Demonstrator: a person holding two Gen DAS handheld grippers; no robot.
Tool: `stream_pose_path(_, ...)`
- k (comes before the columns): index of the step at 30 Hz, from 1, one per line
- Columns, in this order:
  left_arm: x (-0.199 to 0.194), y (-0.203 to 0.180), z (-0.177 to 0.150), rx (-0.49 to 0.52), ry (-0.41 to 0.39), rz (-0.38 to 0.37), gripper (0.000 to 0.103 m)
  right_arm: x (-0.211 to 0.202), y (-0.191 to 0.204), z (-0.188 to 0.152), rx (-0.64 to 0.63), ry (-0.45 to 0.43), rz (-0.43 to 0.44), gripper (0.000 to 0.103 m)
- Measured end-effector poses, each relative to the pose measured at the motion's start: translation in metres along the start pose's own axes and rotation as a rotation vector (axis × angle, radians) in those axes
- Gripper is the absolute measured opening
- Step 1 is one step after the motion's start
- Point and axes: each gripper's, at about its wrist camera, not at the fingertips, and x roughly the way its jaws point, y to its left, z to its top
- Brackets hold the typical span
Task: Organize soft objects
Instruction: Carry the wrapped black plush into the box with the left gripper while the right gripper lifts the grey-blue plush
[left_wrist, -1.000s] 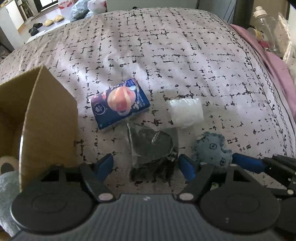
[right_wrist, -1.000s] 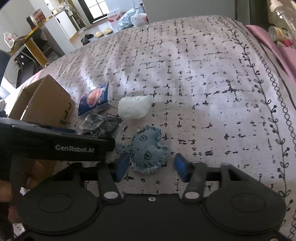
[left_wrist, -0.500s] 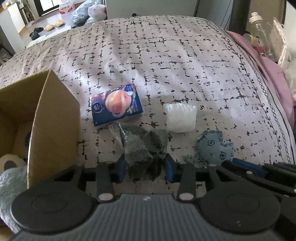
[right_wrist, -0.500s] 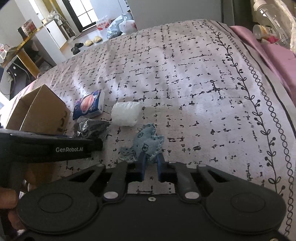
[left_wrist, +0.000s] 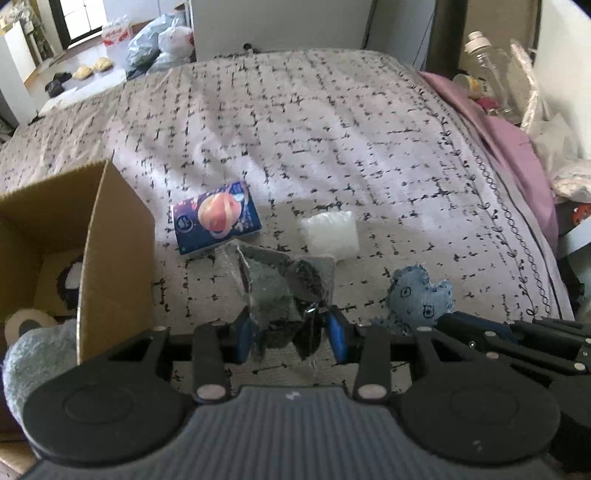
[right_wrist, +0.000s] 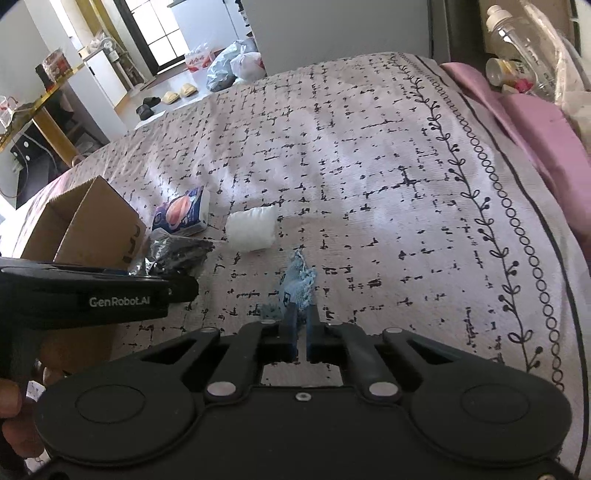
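The left claw (left_wrist: 291, 334) is clenching the near edge of a clear bag of grey cloth (left_wrist: 284, 284), its blue fingertips (left_wrist: 337, 334) pressing in from both sides while the bag is lying on the bed (left_wrist: 332, 129). The right claw (right_wrist: 300, 325) is pinching a blue denim plush (right_wrist: 298, 282) between nearly closed jaws, and the plush is standing up narrow between them, its frayed top pointing to 12 o'clock. In the left wrist view the same plush is sitting at 3 o'clock of the bag, a little apart from it, with the right claw's dark body overlapping its near edge.

At 12 o'clock of the bag a white padded pouch (left_wrist: 329, 234) is lying just beside it, and at 11 o'clock a dark blue tissue pack (left_wrist: 216, 218) with an orange print is resting flat, close to the bag's far corner. An open cardboard box (left_wrist: 110, 258) is standing at 9 o'clock on the bed, its near wall upright, with a pale grey fluffy item (left_wrist: 33, 354) showing at its near end. A strip of pink sheet (left_wrist: 517, 158) is running along the bed's edge at 2 o'clock, beside a clear plastic bottle (left_wrist: 484, 55).
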Motion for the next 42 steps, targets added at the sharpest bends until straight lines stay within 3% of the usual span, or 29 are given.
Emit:
stream_pose_path(23, -0.070, 0.009, -0.009, 0.017, -0.119, -0.077, 0.040, -0.042, 0.025, -0.002, 0.000, -0.081, -0.034, 0.004)
stream_pose_path(42, -0.123, 0.062, -0.017, -0.049, -0.199, -0.100, 0.040, -0.071, 0.079, 0.011, -0.060, -0.170, -0.033, 0.004)
